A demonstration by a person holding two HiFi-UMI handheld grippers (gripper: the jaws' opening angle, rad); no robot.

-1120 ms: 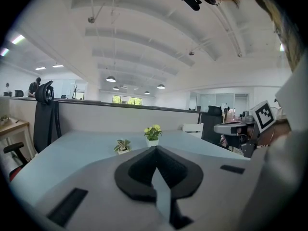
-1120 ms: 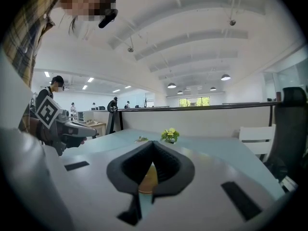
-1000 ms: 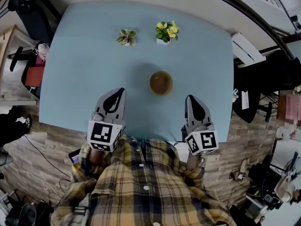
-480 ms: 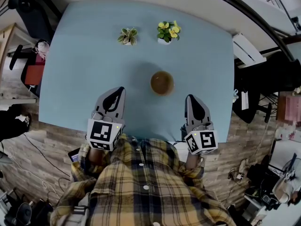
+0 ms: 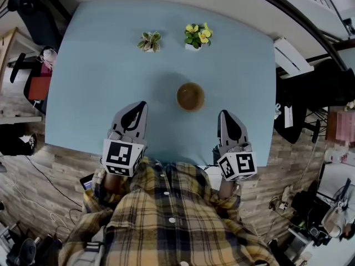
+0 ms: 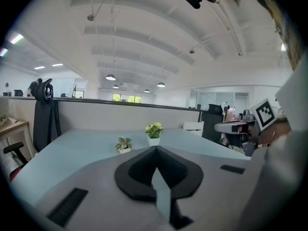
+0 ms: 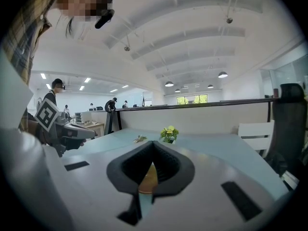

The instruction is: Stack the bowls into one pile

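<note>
A brown bowl (image 5: 190, 97) stands mid-way on the blue table (image 5: 100, 65), apart from both tools. The left gripper (image 5: 142, 106) and right gripper (image 5: 223, 115) are clenched, jaw against jaw. Behind it, two small pots (image 5: 191, 47) hold plants.

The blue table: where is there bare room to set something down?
Bare: the table's left stretch beside the leafy plant, and the right stretch past the yellow-flowered plant and brown bowl. Crowded: the near edge, where the left gripper and right gripper sit.
</note>
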